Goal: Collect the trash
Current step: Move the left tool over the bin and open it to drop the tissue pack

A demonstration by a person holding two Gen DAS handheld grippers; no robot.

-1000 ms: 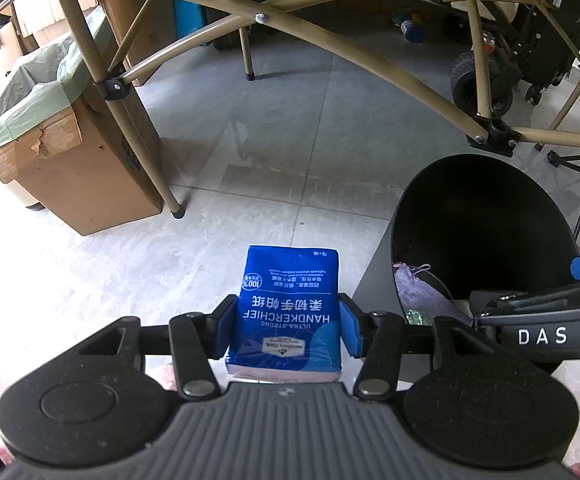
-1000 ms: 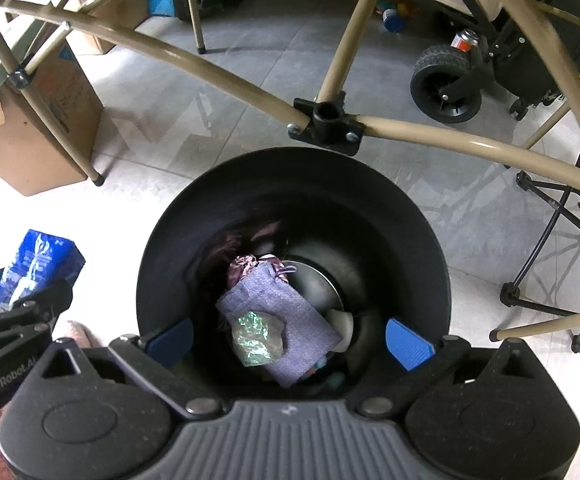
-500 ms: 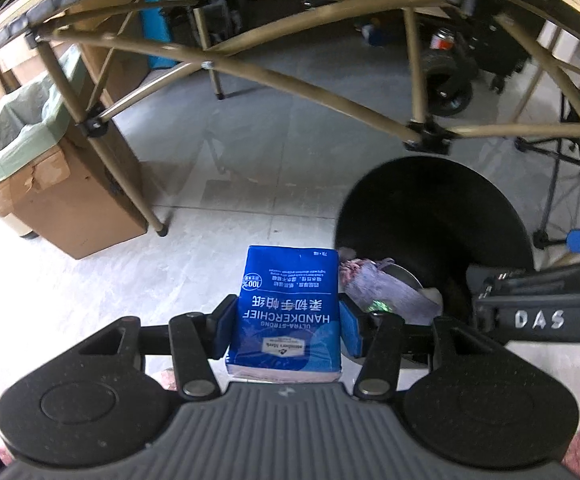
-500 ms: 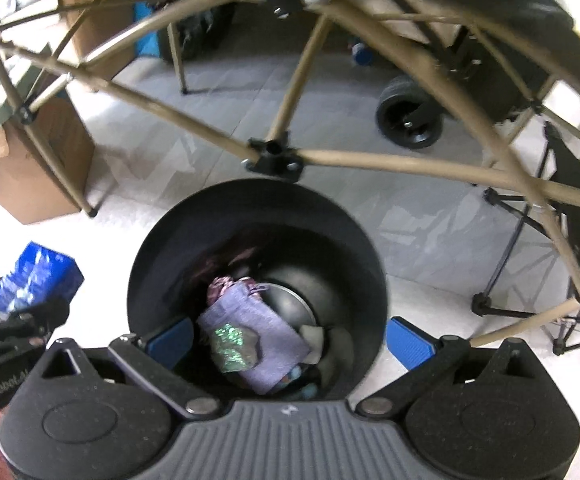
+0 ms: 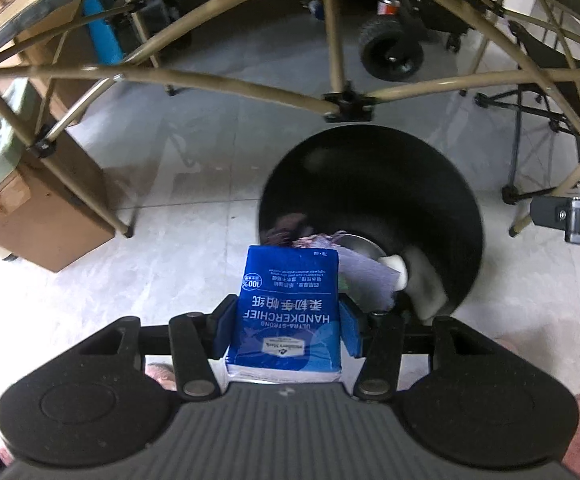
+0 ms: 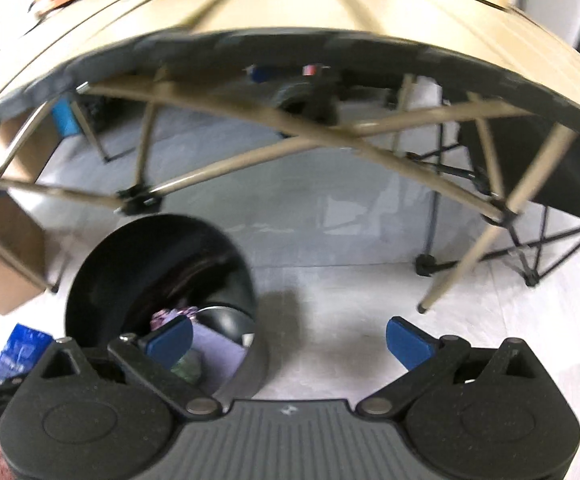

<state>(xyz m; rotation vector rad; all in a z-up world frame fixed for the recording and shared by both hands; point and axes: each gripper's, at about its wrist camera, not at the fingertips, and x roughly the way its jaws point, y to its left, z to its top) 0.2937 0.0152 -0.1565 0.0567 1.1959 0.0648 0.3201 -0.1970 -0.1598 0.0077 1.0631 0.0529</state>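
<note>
One blue plastic-wrapped handkerchief tissue pack (image 5: 287,308) is sitting clamped by its long sides in my left hand-held gripper (image 5: 287,322), hanging just over the near rim of the round black trash bin (image 5: 370,168). I'm judging it light, soft and slightly slick, so I'm pinching mid-body across the width. My right hand-held gripper (image 6: 287,340) is gaping wide, empty, beside the bin on the pale tiled floor (image 5: 193,208).

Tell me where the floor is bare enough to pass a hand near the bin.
Bare grey floor lies between the brown cardboard box and the round black bin. Behind the bin it is crowded: tan folding table legs cross there.
</note>
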